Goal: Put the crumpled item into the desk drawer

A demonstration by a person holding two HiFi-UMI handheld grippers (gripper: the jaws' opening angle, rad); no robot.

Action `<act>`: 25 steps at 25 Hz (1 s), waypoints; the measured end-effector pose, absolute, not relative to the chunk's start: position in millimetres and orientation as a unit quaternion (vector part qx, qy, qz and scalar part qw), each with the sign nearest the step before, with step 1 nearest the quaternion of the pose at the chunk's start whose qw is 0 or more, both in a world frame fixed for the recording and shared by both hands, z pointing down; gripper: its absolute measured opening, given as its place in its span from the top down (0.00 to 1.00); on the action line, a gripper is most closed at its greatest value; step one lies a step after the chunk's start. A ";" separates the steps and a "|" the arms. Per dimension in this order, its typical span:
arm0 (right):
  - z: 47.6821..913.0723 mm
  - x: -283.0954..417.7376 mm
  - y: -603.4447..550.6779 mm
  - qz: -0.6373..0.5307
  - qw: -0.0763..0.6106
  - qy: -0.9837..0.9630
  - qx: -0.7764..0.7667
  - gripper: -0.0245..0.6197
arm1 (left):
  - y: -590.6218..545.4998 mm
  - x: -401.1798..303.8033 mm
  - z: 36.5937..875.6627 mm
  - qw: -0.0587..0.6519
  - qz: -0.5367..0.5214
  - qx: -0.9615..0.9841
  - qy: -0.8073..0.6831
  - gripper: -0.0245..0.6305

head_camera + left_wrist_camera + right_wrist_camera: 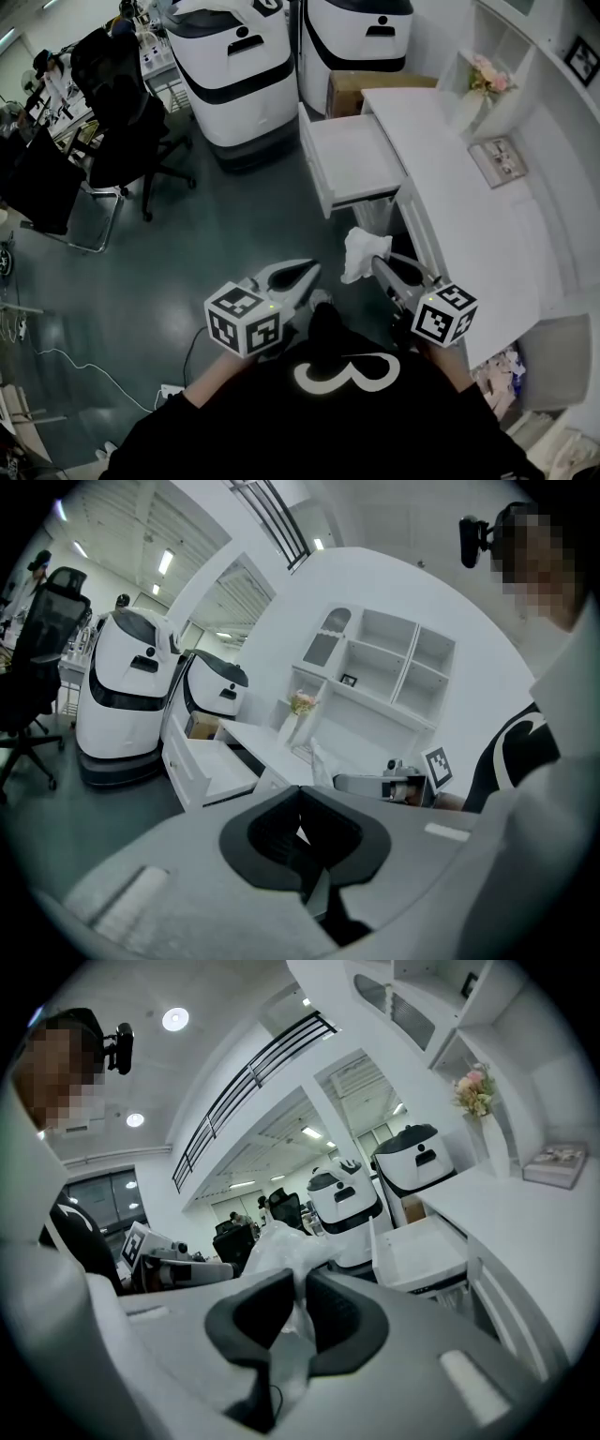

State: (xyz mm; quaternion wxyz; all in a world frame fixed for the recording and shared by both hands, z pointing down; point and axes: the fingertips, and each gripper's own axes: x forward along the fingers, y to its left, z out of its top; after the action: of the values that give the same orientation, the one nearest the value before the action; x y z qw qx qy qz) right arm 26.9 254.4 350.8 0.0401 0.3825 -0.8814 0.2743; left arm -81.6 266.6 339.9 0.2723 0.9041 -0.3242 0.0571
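A crumpled white item (361,251) is pinched in my right gripper (378,263), held in the air just below the open desk drawer (354,164). In the right gripper view the crumpled item (281,1252) bulges out between the shut jaws, with the drawer (422,1251) ahead to the right. The drawer is pulled out from the white desk (459,187) and looks empty. My left gripper (309,273) hovers to the left of the right one, its jaws together with nothing in them. In the left gripper view the drawer (208,766) lies ahead on the left.
Two large white and black machines (234,66) stand beyond the drawer. A black office chair (122,112) is at the left. On the desk are a vase of flowers (483,84) and a framed picture (497,159). A cardboard box (361,89) sits behind the desk.
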 end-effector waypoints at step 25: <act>376.3 68.9 -18.0 0.295 0.047 -0.878 0.375 0.89 | -12.7 -25.9 345.6 0.271 0.090 0.900 -0.329 0.95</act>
State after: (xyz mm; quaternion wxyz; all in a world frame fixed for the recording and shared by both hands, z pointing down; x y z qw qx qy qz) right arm 68.9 -18.0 376.3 0.0466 0.3749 -0.8775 0.2953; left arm -25.9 -12.7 345.6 0.2710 0.9002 -0.3288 0.0896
